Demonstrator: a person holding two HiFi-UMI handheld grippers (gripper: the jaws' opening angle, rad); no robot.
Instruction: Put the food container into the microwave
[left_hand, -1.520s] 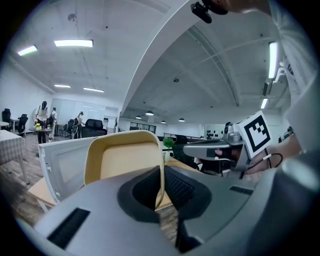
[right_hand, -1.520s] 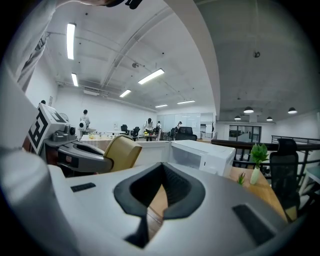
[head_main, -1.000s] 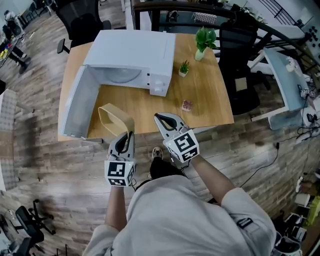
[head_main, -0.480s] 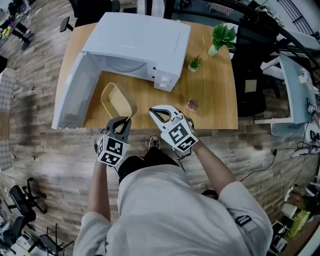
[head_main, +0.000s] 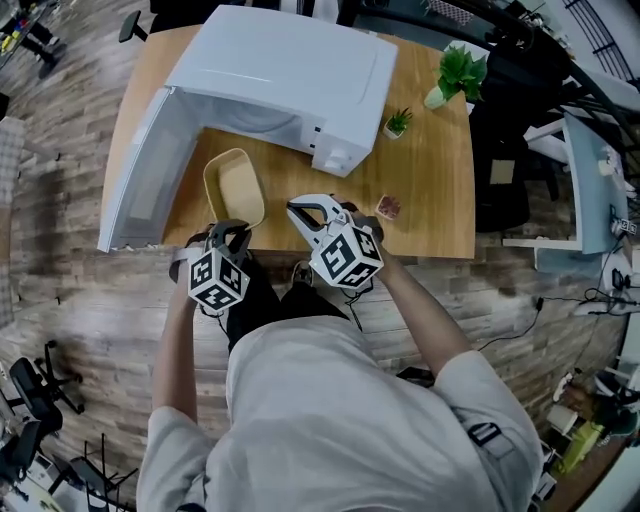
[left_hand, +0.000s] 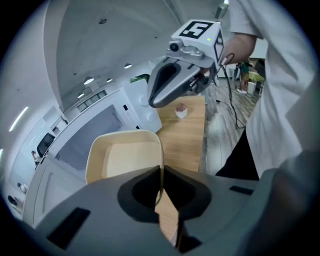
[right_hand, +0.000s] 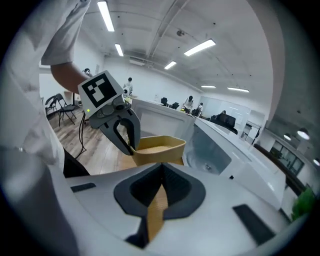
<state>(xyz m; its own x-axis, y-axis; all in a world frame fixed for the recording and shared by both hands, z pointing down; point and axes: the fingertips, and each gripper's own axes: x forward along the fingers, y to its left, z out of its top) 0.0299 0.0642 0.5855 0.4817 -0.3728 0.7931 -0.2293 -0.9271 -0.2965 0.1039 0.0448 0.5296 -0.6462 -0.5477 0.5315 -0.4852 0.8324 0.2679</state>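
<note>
The beige food container (head_main: 233, 187) sits level, mouth up, low over the wooden table (head_main: 430, 200) in front of the white microwave (head_main: 290, 70), whose door (head_main: 140, 175) swings open to the left. My left gripper (head_main: 228, 228) is shut on the container's near rim; in the left gripper view the rim wall of the container (left_hand: 125, 157) stands between the closed jaws (left_hand: 161, 172). My right gripper (head_main: 293, 208) hangs just right of the container, shut with nothing in it. The right gripper view shows its jaws (right_hand: 161, 167) together, the container (right_hand: 157, 147) and the microwave's cavity (right_hand: 215, 155) beyond.
Two small potted plants (head_main: 398, 122) (head_main: 458, 68) and a little pink object (head_main: 388, 207) stand on the table's right part. A black chair (head_main: 520, 90) is at the right of the table. The person's legs press near the table's front edge.
The container has rolled from standing on edge to level and come down toward the table with the left gripper. The right gripper has dropped and shifted beside it.
</note>
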